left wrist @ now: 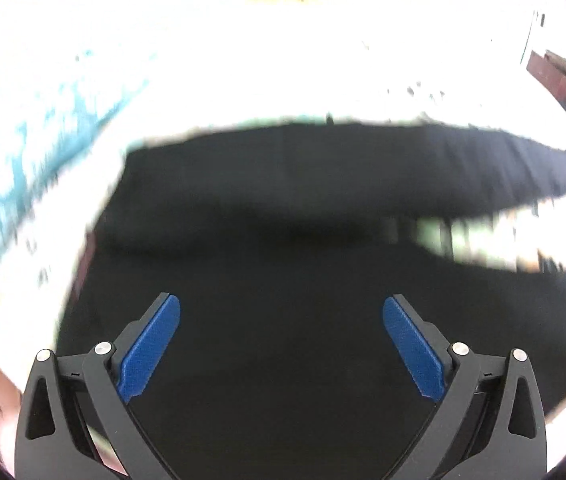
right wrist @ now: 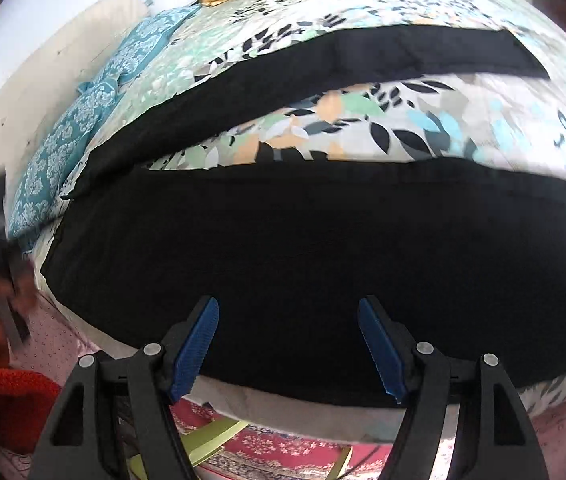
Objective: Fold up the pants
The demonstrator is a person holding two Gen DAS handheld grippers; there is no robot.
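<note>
Both my claws, left claw (left wrist: 281,340) and right claw (right wrist: 287,344), gape wide and empty over the black pants (right wrist: 283,248) spread on the bed (right wrist: 363,120) just ahead. The cloth looks soft and limp, so I judge I should pinch a hem or waistband edge.

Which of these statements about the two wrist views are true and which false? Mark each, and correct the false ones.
1. The pants are black. True.
2. The two legs lie stacked on each other. False: they lie apart, with the leaf-patterned bedspread showing between them.
3. The right gripper is clamped on the fabric. False: its jaws are open and hold nothing.
4. The left gripper is open over the pants. True.
5. A teal patterned cloth lies along the bed's left side. True.
</note>
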